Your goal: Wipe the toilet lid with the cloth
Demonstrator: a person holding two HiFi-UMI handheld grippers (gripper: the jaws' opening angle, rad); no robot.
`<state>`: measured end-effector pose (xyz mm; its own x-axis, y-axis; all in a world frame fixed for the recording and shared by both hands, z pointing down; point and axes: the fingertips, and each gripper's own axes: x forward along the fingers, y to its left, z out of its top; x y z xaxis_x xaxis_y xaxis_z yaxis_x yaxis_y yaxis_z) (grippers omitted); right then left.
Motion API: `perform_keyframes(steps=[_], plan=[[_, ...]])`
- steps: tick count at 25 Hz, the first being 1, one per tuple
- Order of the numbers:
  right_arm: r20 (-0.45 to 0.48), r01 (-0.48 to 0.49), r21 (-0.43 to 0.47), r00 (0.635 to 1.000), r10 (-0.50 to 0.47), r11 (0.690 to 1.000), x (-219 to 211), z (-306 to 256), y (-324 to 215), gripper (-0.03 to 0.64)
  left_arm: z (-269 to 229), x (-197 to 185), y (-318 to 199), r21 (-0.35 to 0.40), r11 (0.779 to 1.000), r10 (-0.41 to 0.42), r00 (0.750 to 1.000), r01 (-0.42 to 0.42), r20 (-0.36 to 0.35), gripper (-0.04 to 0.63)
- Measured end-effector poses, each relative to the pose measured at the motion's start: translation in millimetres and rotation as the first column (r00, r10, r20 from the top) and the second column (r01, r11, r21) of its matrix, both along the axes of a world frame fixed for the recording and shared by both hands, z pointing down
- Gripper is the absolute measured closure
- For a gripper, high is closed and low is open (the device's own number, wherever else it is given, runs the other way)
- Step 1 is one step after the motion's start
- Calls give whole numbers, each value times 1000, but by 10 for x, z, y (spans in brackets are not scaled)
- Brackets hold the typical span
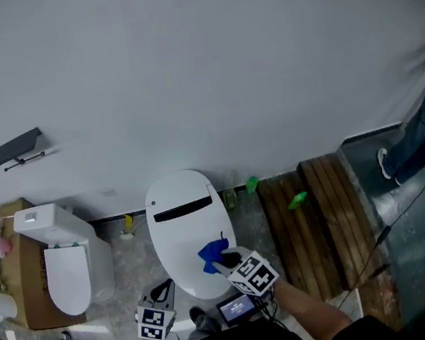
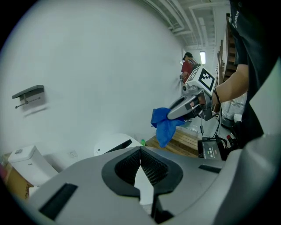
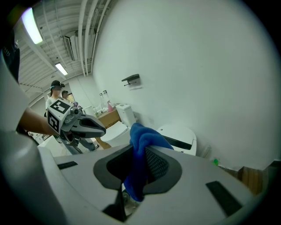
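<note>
A white toilet with a rounded lid (image 1: pixel 180 227) stands against the wall in the head view, its lid down (image 2: pixel 112 147) (image 3: pixel 180 134). My right gripper (image 1: pixel 225 261) hangs over the lid's near right part, shut on a blue cloth (image 1: pixel 212 255) (image 3: pixel 139 151) that droops from its jaws. From the left gripper view the cloth (image 2: pixel 164 123) dangles in the air from the right gripper (image 2: pixel 172 115). My left gripper (image 1: pixel 168 288) is shut with nothing in it, just off the lid's near left edge (image 2: pixel 140 151).
A second white toilet (image 1: pixel 66 266) stands at the left beside a cardboard box (image 1: pixel 25 277) with bottles. Wooden pallets (image 1: pixel 326 219) lie right of the toilet. A dark bracket (image 1: pixel 18 147) hangs on the wall. A person's legs (image 1: pixel 414 143) show at far right.
</note>
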<state>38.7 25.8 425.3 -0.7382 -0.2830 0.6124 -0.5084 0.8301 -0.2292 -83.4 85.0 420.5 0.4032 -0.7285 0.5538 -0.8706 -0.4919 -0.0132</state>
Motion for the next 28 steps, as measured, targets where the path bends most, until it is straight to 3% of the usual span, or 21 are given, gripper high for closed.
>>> perform_keyframes(steps=[12, 20, 28], plan=[[-86, 92, -92, 991, -100, 992, -749, 747, -331, 549, 537, -443, -291, -83, 996, -42, 998, 39, -42, 584], [-124, 64, -133, 989, -81, 989, -1342, 1752, -683, 549, 1354, -827, -506, -149, 988, -57, 996, 47, -65, 584], [-176, 26, -106, 983, -44, 994, -1956, 2752, -1276, 550, 1959, -1165, -820, -139, 987, -88, 993, 77, -77, 584]])
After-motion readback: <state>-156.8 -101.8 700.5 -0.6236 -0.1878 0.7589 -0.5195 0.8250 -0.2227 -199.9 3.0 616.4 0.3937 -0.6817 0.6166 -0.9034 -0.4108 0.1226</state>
